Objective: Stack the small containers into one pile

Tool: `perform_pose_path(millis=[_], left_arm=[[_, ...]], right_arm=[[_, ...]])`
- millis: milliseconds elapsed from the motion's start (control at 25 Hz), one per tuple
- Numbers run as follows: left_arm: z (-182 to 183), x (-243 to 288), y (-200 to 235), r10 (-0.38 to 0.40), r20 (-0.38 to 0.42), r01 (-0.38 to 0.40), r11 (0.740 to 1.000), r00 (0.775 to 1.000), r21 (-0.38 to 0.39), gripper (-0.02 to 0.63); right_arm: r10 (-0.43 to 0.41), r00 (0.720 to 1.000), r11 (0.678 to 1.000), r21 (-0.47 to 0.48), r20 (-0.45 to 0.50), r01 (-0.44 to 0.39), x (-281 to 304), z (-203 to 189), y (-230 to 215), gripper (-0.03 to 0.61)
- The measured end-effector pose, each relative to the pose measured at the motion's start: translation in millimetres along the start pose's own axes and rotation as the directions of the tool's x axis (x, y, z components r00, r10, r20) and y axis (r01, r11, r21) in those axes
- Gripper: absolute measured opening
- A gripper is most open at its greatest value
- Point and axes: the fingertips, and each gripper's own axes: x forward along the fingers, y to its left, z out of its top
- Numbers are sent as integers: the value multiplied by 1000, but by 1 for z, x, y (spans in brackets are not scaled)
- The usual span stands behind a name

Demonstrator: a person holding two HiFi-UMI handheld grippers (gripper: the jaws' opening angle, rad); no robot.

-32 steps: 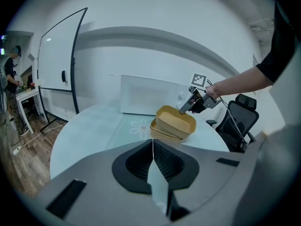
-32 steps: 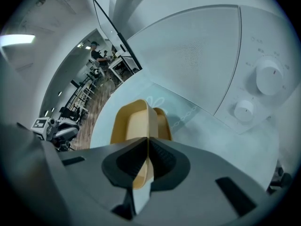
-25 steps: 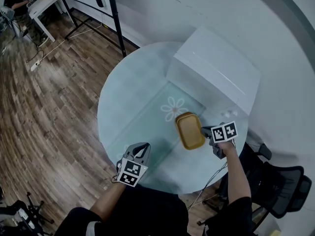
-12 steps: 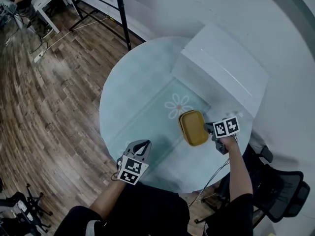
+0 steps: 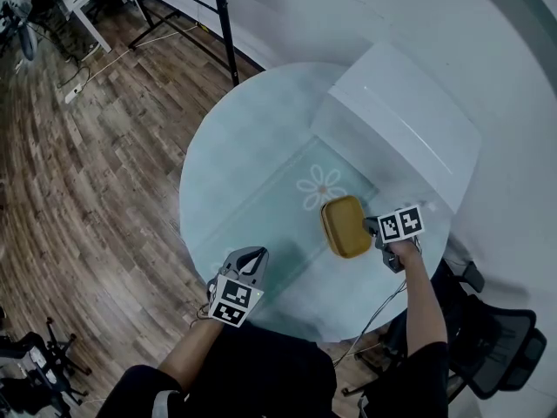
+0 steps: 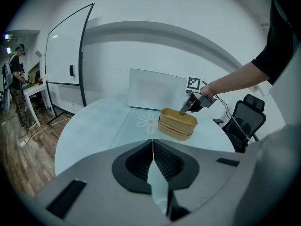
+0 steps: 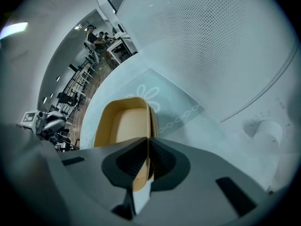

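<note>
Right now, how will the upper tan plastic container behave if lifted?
Probably light: the upper tan plastic container looks thin-walled and empty. Pinched by one wall in the jaws of the right gripper, it may tilt away. Nested in the lower tan container, it might drag that along.

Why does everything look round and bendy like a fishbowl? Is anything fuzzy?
Head view: the wide lens curves the floor planks around the table. Left gripper view: black corners ring the picture; the shut left gripper up close looks soft, the stacked containers sharper. Right gripper view: same round bulge; the right gripper, shut on the top container, looks blurry.
</note>
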Motion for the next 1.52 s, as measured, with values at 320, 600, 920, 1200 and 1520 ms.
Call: perform_pose_path(millis=[320,600,920,1200,1520], left_arm=[[-4,0,0,2,-7,-2,1000,1000,-7,15],[-3,1,1,-4,-10,4,1000,1000,-4,15],[-3,2,2,-4,-16,4,1000,1000,2,16],[-2,1,0,-15,-12,15,1000,1000,10,17],[3,0,-5,-50,2,49,998,999,47,15]], right_arm=[[-19,1000,1000,21,7,19,1,-1,-5,32],[-37,999,999,17,-2,37,7,-2,-6,32],[-49,999,998,43,-6,49,15,-8,-10,32],[-82,996,995,51,24,81,15,-8,-9,34],[-140,972,987,110,190,120,0,-7,-2,107]])
